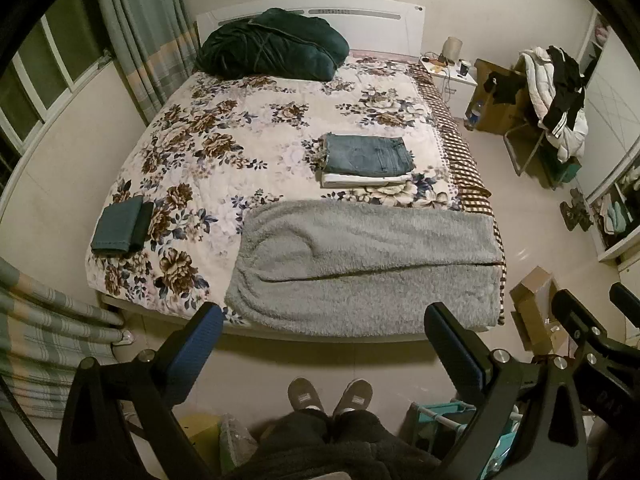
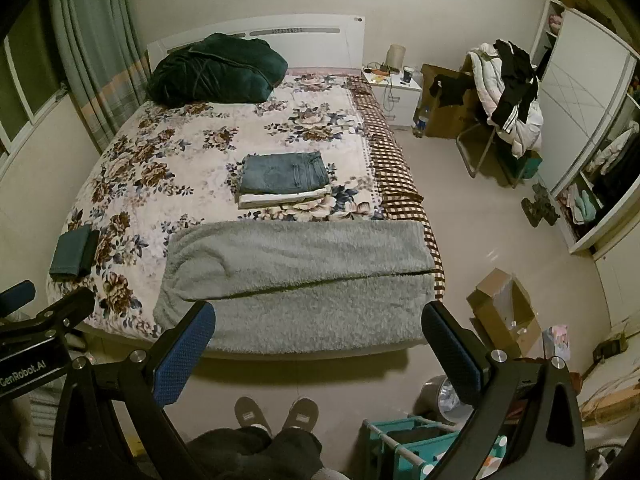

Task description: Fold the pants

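Note:
Fuzzy grey pants (image 1: 368,264) lie folded lengthwise across the foot of the floral bed (image 1: 240,128); they also show in the right wrist view (image 2: 296,276). My left gripper (image 1: 324,320) is open and empty, held above the floor just before the bed's foot edge. My right gripper (image 2: 320,320) is open and empty at the same height, and its fingers show at the right edge of the left wrist view (image 1: 576,312). Both are apart from the pants.
Folded blue jeans on a white garment (image 1: 366,158) lie mid-bed. A folded dark green piece (image 1: 120,226) sits at the left edge. A dark green quilt (image 1: 272,44) is at the headboard. A cardboard box (image 2: 504,312), a teal rack (image 2: 412,444) and my slippered feet (image 1: 330,396) are on the floor.

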The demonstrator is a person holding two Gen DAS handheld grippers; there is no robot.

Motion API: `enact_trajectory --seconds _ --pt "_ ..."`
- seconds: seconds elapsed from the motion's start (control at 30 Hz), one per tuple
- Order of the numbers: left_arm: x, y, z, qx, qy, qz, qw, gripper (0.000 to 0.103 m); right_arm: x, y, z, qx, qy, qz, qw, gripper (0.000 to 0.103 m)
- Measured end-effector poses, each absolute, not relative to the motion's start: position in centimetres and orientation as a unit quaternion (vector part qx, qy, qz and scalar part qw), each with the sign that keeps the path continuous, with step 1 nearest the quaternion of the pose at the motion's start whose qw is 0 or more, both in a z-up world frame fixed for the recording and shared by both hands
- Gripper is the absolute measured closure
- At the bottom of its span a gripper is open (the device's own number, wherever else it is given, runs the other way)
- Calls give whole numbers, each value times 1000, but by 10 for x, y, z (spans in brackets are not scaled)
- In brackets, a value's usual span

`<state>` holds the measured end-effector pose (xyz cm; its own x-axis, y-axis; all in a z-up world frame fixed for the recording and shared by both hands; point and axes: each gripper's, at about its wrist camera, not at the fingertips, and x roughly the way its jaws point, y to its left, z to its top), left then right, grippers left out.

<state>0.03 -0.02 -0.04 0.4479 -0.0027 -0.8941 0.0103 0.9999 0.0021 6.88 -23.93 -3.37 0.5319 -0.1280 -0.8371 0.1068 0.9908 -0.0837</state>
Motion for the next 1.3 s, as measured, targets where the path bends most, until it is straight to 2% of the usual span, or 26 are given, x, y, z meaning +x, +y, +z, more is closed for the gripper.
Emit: enact_trajectory --seconds 1.3 --pt "1 -1 -1 2 522 -6 853 0 70 -235 -30 -11 476 -61 877 0"
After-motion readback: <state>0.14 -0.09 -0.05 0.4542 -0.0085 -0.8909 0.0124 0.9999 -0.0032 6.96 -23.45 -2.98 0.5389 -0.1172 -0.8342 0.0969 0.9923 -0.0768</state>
